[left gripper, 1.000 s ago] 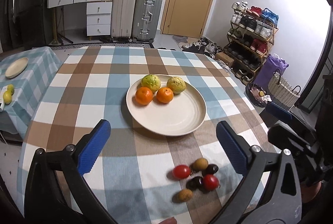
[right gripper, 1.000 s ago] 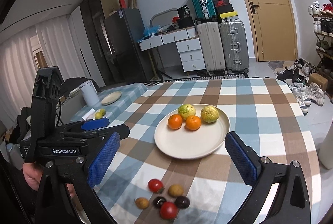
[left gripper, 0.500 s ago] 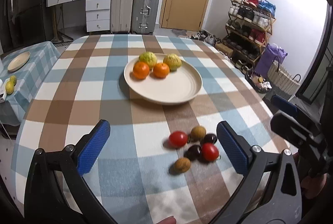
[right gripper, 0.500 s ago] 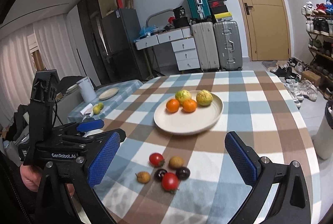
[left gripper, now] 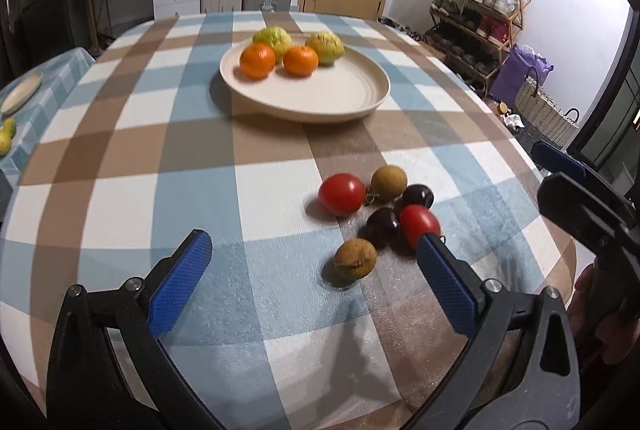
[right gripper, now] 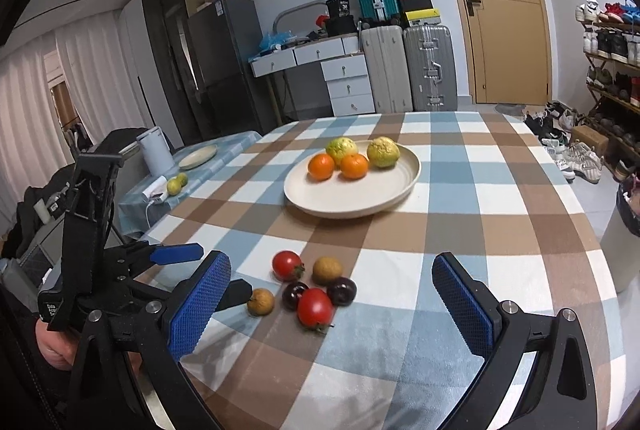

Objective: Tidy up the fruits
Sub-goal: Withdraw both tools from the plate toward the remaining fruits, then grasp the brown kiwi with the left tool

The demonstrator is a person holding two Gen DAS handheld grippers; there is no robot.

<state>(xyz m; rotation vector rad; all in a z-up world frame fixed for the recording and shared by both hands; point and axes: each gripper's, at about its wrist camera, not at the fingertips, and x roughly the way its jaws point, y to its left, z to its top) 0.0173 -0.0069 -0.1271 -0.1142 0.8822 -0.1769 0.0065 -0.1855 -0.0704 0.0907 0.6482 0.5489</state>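
- On the checked tabletop (left gripper: 120, 158), a cream plate (left gripper: 340, 98) holds two oranges (left gripper: 258, 60) and two yellow-green citrus (left gripper: 325, 47) along its far side.
- Nearer, six small fruits (left gripper: 380, 214) cluster on the cloth: two tomatoes, two dark cherries, two brown longans.
- Left tool (left gripper: 312, 270) is spread wide, empty, just before the cluster.
- Right tool (right gripper: 332, 306) is spread wide too, empty, low over the cluster.

Suitcases (right gripper: 408, 68) beside wooden door (right gripper: 506, 14), shoe rack (left gripper: 480, 10).
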